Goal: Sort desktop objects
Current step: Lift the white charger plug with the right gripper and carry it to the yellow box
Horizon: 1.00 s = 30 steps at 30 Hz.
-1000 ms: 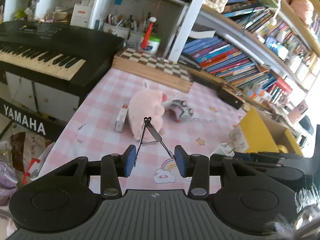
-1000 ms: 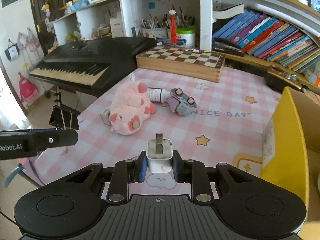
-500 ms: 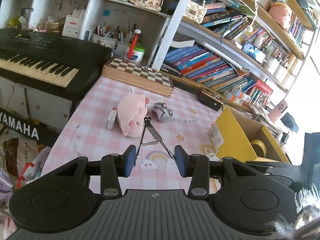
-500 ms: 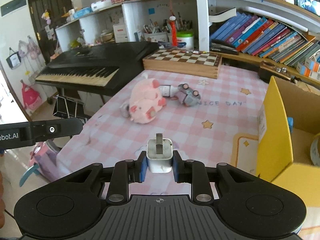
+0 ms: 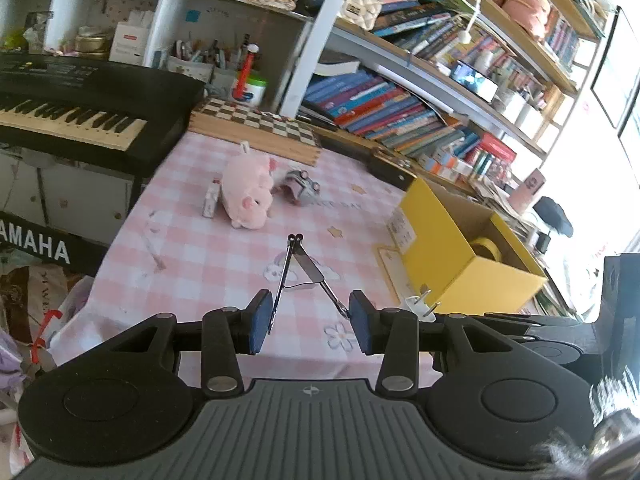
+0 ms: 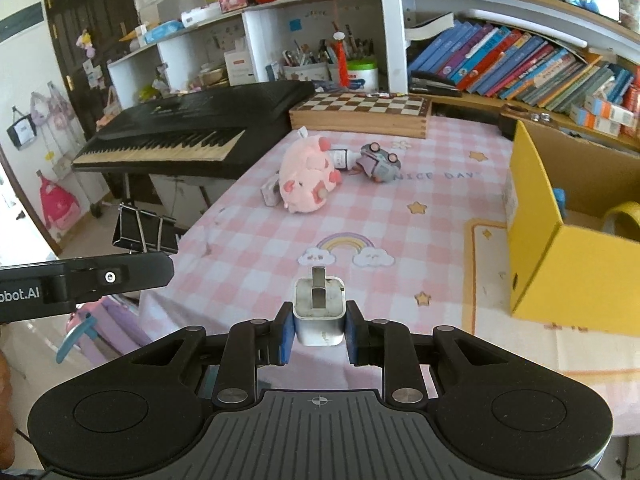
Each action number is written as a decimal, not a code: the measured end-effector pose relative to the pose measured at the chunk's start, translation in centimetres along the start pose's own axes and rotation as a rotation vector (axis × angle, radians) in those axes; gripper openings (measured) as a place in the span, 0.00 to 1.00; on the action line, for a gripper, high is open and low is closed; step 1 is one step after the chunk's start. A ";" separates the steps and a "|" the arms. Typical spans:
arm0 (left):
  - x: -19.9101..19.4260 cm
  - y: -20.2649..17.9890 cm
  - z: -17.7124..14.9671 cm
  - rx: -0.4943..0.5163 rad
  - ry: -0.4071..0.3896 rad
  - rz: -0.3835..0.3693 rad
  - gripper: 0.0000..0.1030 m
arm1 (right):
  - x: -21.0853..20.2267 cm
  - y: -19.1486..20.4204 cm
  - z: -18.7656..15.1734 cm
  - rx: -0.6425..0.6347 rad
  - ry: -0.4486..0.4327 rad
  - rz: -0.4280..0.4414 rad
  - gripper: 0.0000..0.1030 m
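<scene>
Sorting is partway: our left gripper (image 5: 310, 316) clamps a clip (image 6: 145, 232), our right gripper (image 6: 319, 330) a charger (image 6: 319, 306), both short of the box (image 6: 560, 264); pig (image 6: 306, 176) and car (image 6: 378, 162) wait beyond.

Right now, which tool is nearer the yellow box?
Right. The right tool, gripping the white charger, is beside the yellow box. The left tool, holding the binder clip, is farther away.

matt black plastic on the left gripper (image 5: 310, 322), thin shiny wire arms on the binder clip (image 5: 298, 276). the charger (image 6: 319, 310) is smooth white plastic with dull metal prongs. soft fuzzy pink plush pig (image 6: 306, 176), printed checked tablecloth (image 6: 400, 224), yellow cardboard box (image 6: 536, 240), varnished wooden chessboard (image 6: 360, 114).
</scene>
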<state>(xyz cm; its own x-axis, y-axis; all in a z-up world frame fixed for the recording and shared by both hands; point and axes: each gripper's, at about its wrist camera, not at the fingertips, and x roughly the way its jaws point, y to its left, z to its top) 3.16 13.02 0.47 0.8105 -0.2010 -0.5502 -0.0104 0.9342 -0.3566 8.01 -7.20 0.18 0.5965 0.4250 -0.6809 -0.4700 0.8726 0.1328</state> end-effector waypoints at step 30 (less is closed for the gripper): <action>0.2 -6.7 -4.1 0.198 0.153 -0.269 0.38 | -7.8 -3.2 -8.2 0.261 -0.014 -0.241 0.24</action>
<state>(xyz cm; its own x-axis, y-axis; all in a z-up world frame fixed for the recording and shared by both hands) 0.99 5.52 -0.41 0.6714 -0.4754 -0.5685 0.3171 0.8777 -0.3594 -0.44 -15.23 -0.85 0.6799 0.2011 -0.7052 -0.1337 0.9795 0.1504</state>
